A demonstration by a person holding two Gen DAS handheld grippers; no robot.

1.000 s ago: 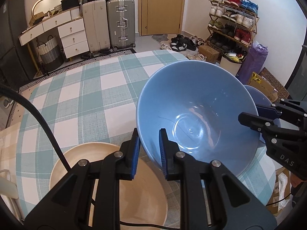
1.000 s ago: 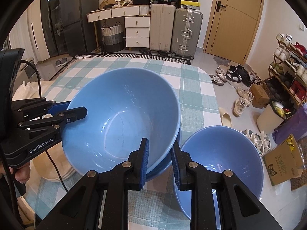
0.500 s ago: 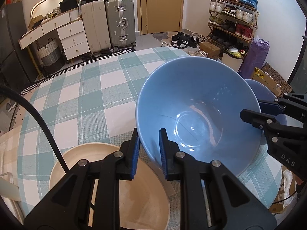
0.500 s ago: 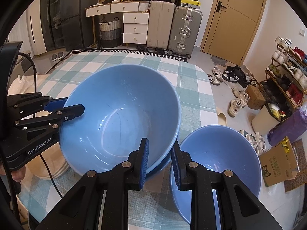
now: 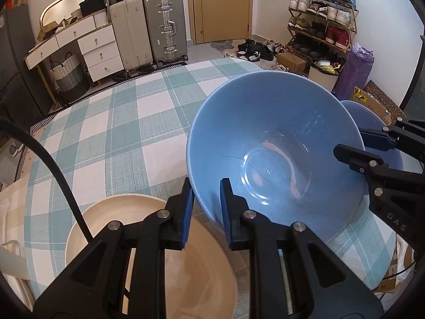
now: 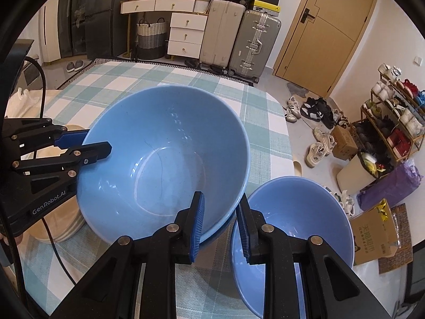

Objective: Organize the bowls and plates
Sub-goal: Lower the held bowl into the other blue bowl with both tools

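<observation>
A large blue bowl (image 5: 276, 159) (image 6: 164, 164) is gripped on two sides of its rim over the checked tablecloth. My left gripper (image 5: 206, 186) is shut on the near rim; in the right wrist view it (image 6: 95, 141) bites the bowl's left rim. My right gripper (image 6: 220, 202) is shut on the opposite rim and enters the left wrist view from the right (image 5: 350, 143). A darker blue rim (image 6: 225, 230) shows just under the bowl; I cannot tell whether they touch. A smaller blue bowl (image 6: 292, 228) (image 5: 372, 122) stands beside it.
A beige plate stack (image 5: 148, 260) (image 6: 61, 226) sits by the table's near edge under my left gripper. The checked tablecloth (image 5: 111, 138) stretches toward suitcases and drawers. Beyond the table's right edge are shoes, a shoe rack and cardboard boxes on the floor.
Both grippers keep their hold on the large bowl. The right gripper has rolled slightly, so the bowls sit a little differently in its view; the bowl has hardly moved.
</observation>
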